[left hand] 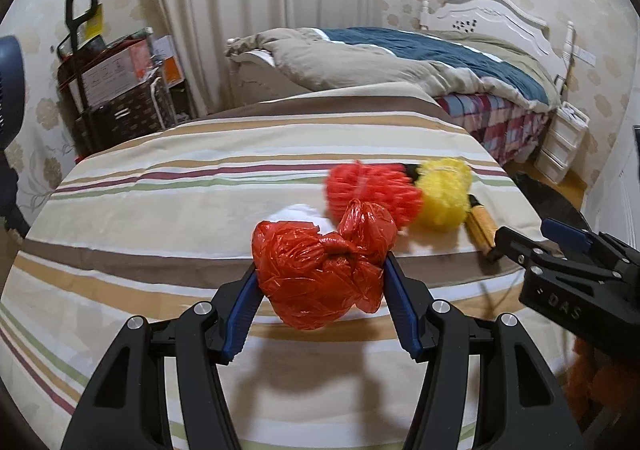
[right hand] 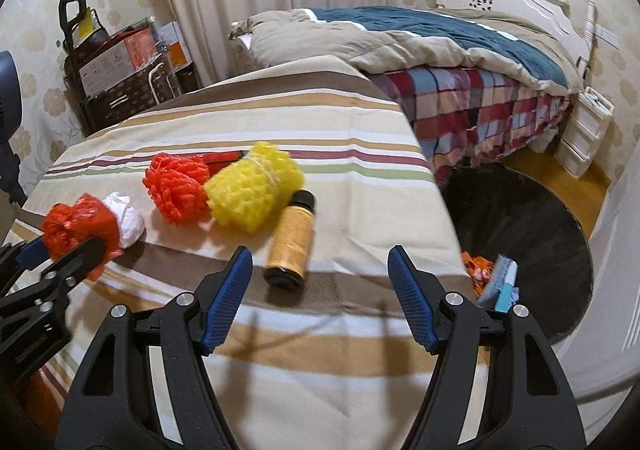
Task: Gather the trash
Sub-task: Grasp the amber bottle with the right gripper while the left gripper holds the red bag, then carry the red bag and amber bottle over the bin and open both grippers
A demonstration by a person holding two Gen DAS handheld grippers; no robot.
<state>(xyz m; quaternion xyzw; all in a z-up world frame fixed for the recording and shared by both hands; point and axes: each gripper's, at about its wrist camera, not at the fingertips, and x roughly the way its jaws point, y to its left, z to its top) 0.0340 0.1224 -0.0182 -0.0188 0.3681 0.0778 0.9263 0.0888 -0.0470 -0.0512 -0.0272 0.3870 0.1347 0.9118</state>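
Your left gripper [left hand: 322, 282] fingers pinch the crumpled red plastic bag [left hand: 320, 270] mid-bunch, likely light, soft, slippery, so hold the knot; right gripper [right hand: 320, 282] fingers wide, empty, above the desk [right hand: 360, 186] front edge.

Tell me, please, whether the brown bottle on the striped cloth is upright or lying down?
Lying down. The bottle rests on its side on the cloth, dark cap end pointing away beside the yellow sponge, base toward the camera.
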